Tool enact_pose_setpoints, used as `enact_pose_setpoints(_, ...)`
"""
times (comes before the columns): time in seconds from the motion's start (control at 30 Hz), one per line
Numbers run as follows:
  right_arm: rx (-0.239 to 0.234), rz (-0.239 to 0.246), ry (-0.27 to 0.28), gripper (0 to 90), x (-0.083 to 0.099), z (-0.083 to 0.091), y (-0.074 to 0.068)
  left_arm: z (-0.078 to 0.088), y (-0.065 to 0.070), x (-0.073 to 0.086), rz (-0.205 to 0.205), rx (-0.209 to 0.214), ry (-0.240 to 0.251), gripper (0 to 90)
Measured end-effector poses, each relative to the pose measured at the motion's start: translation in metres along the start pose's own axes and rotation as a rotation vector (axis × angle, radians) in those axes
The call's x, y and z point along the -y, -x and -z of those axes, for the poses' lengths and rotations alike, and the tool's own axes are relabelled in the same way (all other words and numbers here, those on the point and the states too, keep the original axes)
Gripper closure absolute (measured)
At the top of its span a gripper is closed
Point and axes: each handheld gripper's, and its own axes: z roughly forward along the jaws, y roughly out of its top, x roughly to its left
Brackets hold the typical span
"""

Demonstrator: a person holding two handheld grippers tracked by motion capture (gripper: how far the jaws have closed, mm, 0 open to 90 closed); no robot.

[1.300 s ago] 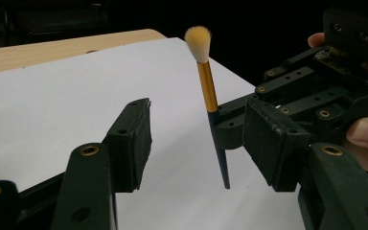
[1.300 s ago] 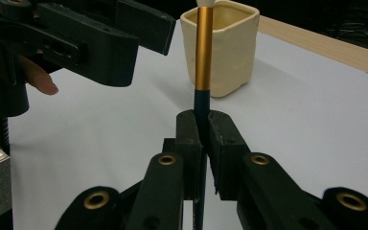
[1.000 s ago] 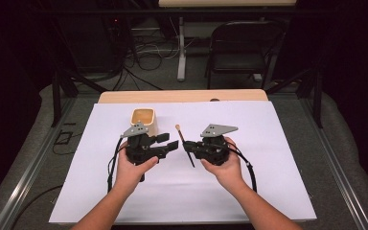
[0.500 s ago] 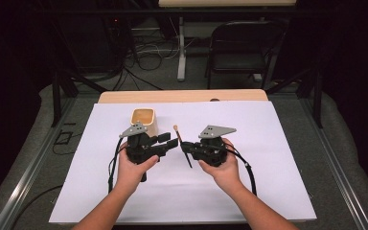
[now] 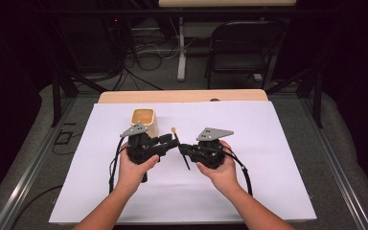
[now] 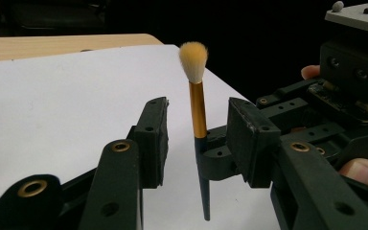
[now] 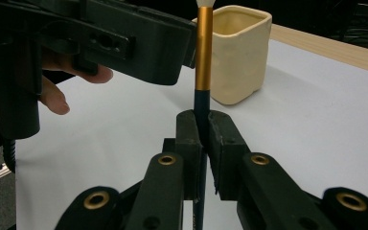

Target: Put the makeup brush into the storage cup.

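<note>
A makeup brush (image 5: 175,138) with a pale tuft, gold ferrule and dark handle stands nearly upright above the white sheet. My right gripper (image 5: 183,149) is shut on its dark handle (image 7: 202,103), just below the ferrule. My left gripper (image 5: 169,142) faces it from the left. Its jaws have just been closing and stand on either side of the brush (image 6: 197,110), with a gap showing on each side. A cream square cup (image 5: 143,120) stands behind the left gripper, and in the right gripper view the cup (image 7: 235,52) sits just beyond the brush.
A large white sheet (image 5: 273,163) covers the wooden table (image 5: 182,96), with bare room around both hands. Beyond the table's far edge stand a dark chair (image 5: 239,43), cables and stand legs.
The left gripper's jaws have drawn closer together around the brush. Both hands have stayed nearly where they were, and the brush remains held by the right gripper.
</note>
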Motion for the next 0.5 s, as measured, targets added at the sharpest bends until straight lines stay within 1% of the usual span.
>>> enact_pose_setpoints(0.3, -0.003, -0.001, 0.014, 83.2, 0.0002, -0.0017, -0.0018, -0.0012, -0.0004, 0.001, 0.016, 0.004, 0.002, 61.2)
enact_pose_setpoints(0.5, -0.003, 0.001, 0.012, 83.2, 0.0005, -0.0019, -0.0026, -0.001, -0.0007, 0.0007, 0.028, 0.011, 0.004, 62.8)
